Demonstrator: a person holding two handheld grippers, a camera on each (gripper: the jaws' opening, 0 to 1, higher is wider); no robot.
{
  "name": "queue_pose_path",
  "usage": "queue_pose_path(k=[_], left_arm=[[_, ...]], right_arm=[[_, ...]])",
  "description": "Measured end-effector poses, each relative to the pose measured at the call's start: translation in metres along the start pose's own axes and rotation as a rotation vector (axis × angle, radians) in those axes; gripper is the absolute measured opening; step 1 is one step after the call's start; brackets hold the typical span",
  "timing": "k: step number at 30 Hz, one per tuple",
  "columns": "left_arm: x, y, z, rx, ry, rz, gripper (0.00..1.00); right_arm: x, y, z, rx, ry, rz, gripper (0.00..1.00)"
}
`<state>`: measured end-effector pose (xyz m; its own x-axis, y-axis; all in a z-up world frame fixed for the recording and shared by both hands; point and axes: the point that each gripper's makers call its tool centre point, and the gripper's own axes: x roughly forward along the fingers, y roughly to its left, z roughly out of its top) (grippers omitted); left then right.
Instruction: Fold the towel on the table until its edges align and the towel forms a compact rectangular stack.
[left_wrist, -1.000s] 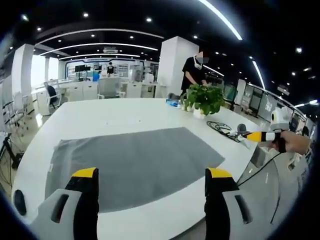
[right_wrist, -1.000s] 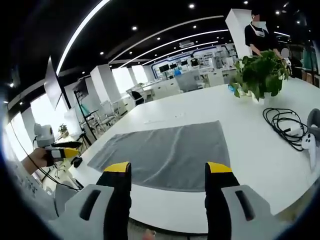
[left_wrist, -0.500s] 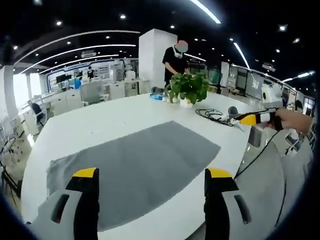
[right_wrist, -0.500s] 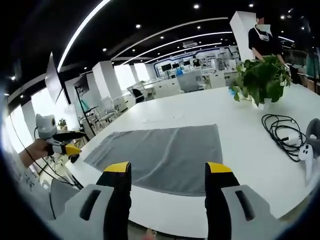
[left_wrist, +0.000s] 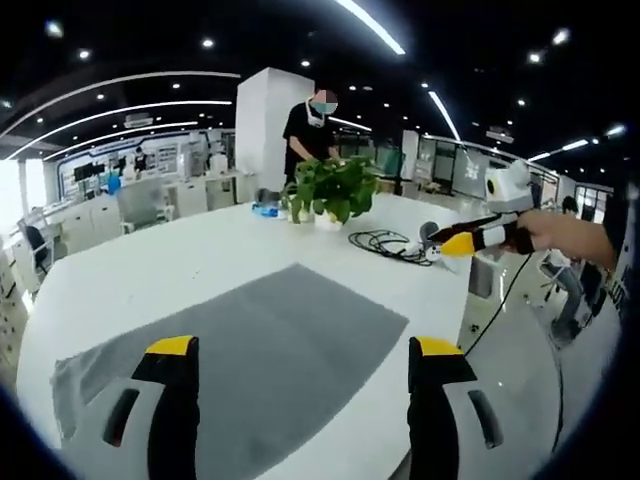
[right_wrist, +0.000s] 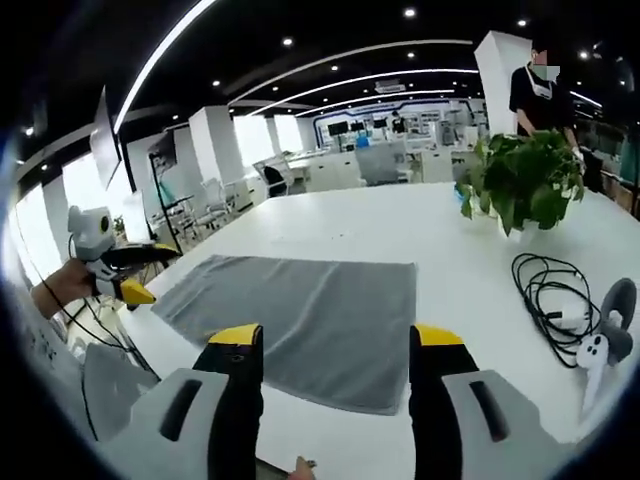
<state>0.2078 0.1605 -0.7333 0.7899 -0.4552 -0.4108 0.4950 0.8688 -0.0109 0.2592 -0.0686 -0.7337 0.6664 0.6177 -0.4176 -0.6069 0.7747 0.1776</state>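
Observation:
A grey towel (left_wrist: 240, 350) lies spread flat on the white table (left_wrist: 170, 265); the right gripper view shows the towel (right_wrist: 300, 310) too. My left gripper (left_wrist: 300, 350) is open above the near edge, its yellow-tipped jaws wide apart with nothing between them. Open as well, my right gripper (right_wrist: 325, 335) hovers over the towel's near edge. The right gripper (left_wrist: 465, 240) enters the left gripper view from the right, held in a hand off the table's edge. In the right gripper view the left gripper (right_wrist: 125, 285) is beside the towel's left corner.
A potted green plant (left_wrist: 330, 190) stands at the far side of the table, with a black coiled cable (right_wrist: 550, 290) and a white controller (right_wrist: 595, 350) near it. A person in black (left_wrist: 315, 125) stands behind the plant. Office desks and chairs fill the background.
Both views have swung, so the towel sits differently in each picture. The towel itself lies as before. The other gripper has come closer to the table in each view.

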Motion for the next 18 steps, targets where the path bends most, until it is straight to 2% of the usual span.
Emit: queue_pose_path(k=[6,9,18], left_arm=[[0.019,-0.025,0.007,0.086,0.018,-0.091,0.88],[0.027,-0.033,0.008,0.118,0.032,-0.116,0.88],[0.050,-0.059,0.016,0.195,0.029,-0.202,0.85]], right_arm=[[-0.002,-0.024,0.017,-0.015,-0.019,-0.025,0.57],[-0.001,-0.031,0.023,-0.026,-0.023,-0.030,0.57],[0.002,-0.041,0.038,-0.049,-0.029,-0.036,0.57]])
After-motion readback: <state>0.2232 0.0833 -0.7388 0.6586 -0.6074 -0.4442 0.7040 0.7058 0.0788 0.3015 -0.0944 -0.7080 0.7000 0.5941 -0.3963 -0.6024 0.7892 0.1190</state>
